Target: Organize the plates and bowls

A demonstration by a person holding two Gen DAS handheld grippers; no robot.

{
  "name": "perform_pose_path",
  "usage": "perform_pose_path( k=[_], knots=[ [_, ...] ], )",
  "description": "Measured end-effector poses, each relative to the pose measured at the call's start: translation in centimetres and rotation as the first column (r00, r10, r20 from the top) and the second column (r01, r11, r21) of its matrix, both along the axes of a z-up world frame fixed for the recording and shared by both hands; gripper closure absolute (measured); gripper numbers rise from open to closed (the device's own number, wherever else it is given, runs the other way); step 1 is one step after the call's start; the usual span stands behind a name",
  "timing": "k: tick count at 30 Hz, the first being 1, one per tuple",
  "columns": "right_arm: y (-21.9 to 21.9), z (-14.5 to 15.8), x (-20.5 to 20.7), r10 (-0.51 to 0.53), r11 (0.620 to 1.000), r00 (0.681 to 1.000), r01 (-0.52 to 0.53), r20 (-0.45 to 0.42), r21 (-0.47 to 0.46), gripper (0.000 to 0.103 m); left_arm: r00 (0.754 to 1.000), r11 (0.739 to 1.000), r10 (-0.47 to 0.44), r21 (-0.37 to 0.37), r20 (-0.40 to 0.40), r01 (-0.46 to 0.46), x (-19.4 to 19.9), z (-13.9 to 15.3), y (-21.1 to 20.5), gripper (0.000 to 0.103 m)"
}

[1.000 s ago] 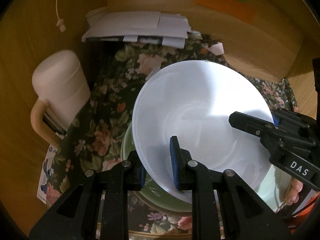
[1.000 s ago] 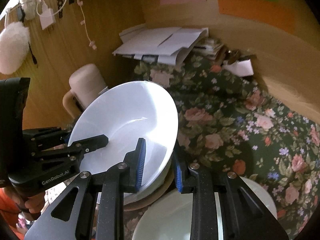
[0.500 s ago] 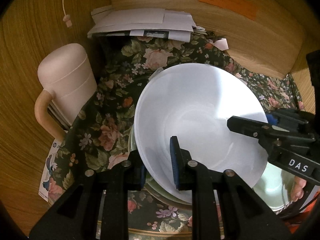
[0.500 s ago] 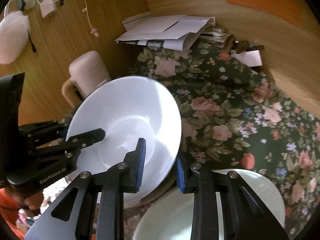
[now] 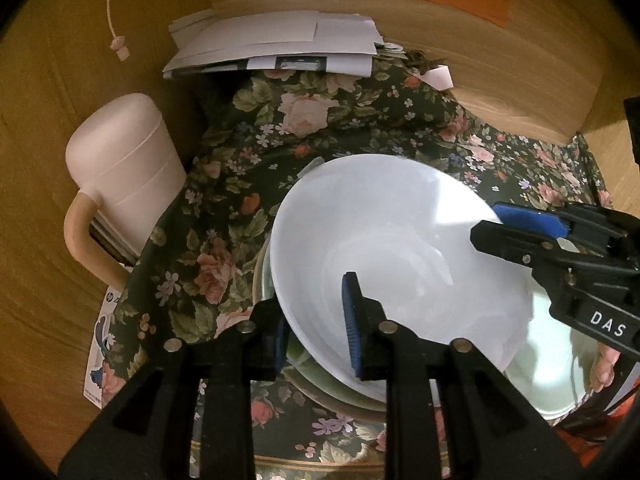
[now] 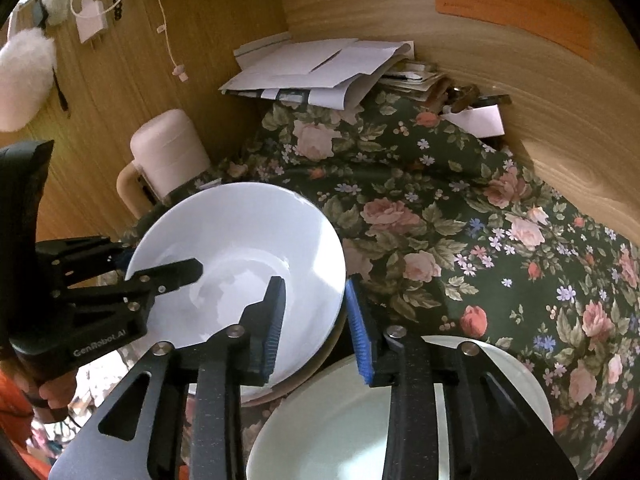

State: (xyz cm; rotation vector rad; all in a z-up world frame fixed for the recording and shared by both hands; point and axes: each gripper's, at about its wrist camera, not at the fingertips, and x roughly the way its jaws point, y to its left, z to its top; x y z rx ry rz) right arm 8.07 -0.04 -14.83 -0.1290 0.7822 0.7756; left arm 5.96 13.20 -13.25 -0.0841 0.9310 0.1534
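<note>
A white bowl rests almost level on a stack of a pale green dish and a brownish plate. My left gripper is shut on the bowl's near rim, one pad inside and one outside. In the right wrist view it reaches in from the left. My right gripper is shut on the opposite rim and shows at the right of the left wrist view. A second pale plate lies beside the stack, under the right gripper.
A floral cloth covers the table. A cream lidded jug stands at the left by the wooden wall. A pile of papers lies at the back. A hand grips each tool.
The bowl has come down from a tilted, raised position to sit nearly level on the stack. Both grippers moved down with it and kept their hold.
</note>
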Motion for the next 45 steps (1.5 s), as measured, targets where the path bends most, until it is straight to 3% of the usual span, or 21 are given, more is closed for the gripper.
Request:
perform_pose_path(
  k=[5,7,12,20,25,28,34,40,45],
  knots=[
    [-0.3,0.4,-0.4,-0.016,1.000,1.000,0.016,0.024,0.010,0.054,1.000,1.000,0.003,-0.019,-0.024,-0.003,0.8,0.1,0.1,0.069],
    [-0.4,0.6,-0.5,-0.021,1.000,0.999,0.020,0.027,0.016,0.052,0.999,0.999,0.008,-0.042,-0.031,-0.010,0.8,0.3,0.2,0.064],
    [-0.6,0.6,-0.4,-0.025,0.999,0.999,0.024,0.020,0.025,0.047,0.998,0.994,0.035,-0.106,-0.052,-0.040,1.0,0.6,0.9,0.062],
    [-0.7,0.5,-0.3,-0.024,0.999,1.000,0.024,0.015,0.026,0.046,0.996,0.986,0.052,-0.155,-0.067,-0.062,0.5,1.0,1.6,0.062],
    [-0.7,0.4,-0.2,-0.020,0.999,1.000,0.020,0.009,0.027,0.046,0.997,0.991,0.046,-0.124,-0.067,-0.054,0.4,1.6,1.4,0.062],
    [-0.6,0.3,-0.2,-0.015,1.000,1.000,0.014,0.004,0.027,0.046,0.997,0.997,0.074,-0.028,-0.012,-0.074,0.1,2.7,1.3,0.062],
    [-0.5,0.0,-0.1,-0.009,1.000,1.000,0.009,-0.007,0.017,0.046,0.995,0.995,0.095,-0.027,-0.019,-0.096,0.0,2.0,2.5,0.058],
    [0.1,-1.0,0.5,0.002,1.000,0.999,-0.002,-0.048,-0.010,0.046,0.993,0.991,0.091,-0.095,-0.072,-0.098,-0.6,-0.6,3.1,0.057],
    [0.8,-1.7,0.8,0.005,0.999,0.998,-0.008,-0.070,-0.034,0.046,0.995,0.986,0.071,-0.147,-0.068,-0.080,-0.8,-1.7,3.3,0.057]
  ],
)
